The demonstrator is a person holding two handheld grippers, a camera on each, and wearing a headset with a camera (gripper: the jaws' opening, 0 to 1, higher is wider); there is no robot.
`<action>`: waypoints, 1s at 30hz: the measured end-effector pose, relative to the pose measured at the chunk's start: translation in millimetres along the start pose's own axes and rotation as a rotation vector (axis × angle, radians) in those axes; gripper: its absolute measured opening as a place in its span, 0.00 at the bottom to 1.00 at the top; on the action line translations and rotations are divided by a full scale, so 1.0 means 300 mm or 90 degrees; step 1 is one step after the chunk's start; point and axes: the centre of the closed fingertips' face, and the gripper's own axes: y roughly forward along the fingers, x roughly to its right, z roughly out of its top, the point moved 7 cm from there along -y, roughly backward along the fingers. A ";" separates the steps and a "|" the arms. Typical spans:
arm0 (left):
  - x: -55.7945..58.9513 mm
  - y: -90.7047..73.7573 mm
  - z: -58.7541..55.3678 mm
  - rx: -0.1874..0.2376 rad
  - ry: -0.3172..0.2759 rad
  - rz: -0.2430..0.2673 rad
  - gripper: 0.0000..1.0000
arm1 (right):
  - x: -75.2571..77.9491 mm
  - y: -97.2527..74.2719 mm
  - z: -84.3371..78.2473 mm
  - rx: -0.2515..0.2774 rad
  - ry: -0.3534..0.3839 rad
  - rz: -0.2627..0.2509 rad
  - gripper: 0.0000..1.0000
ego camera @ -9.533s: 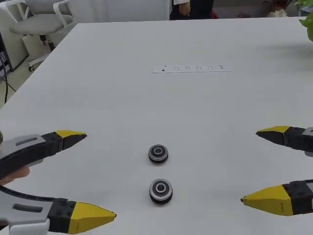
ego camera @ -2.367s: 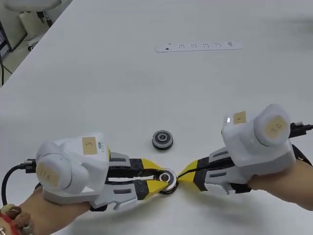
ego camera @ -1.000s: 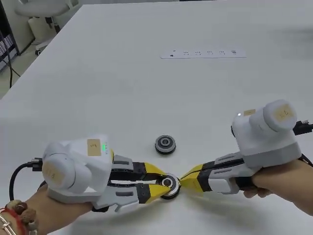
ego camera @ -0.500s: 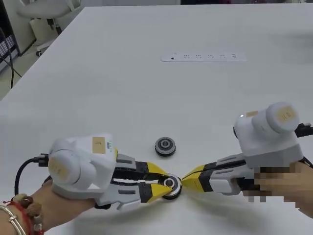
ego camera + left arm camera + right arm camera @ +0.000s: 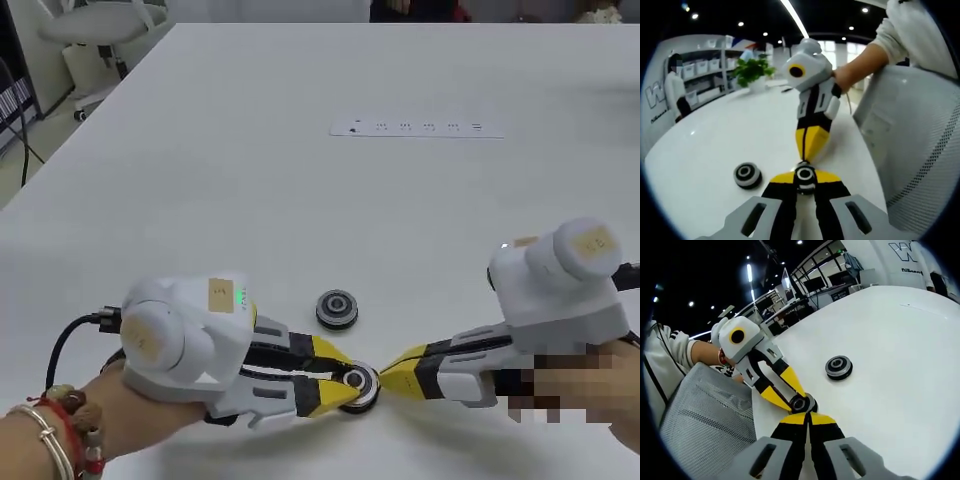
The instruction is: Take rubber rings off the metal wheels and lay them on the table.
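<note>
Where both grippers hung wide and well apart from the 2 metal wheels some seconds back, they now meet on the near wheel (image 5: 360, 381). The left gripper (image 5: 338, 378) is clamped across it, low at the white table (image 5: 300, 180). The right gripper (image 5: 388, 372) has its jaws pressed narrow at the wheel's rim, though whether rubber is caught between them is too small to tell. The far wheel (image 5: 337, 309) sits just beyond, its black ring on. By my reckoning, ring 1 is only now being worked loose.
</note>
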 end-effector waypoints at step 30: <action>-0.008 0.012 -0.003 0.006 -0.001 -0.007 0.13 | -0.033 0.005 0.016 -0.002 0.023 0.012 0.00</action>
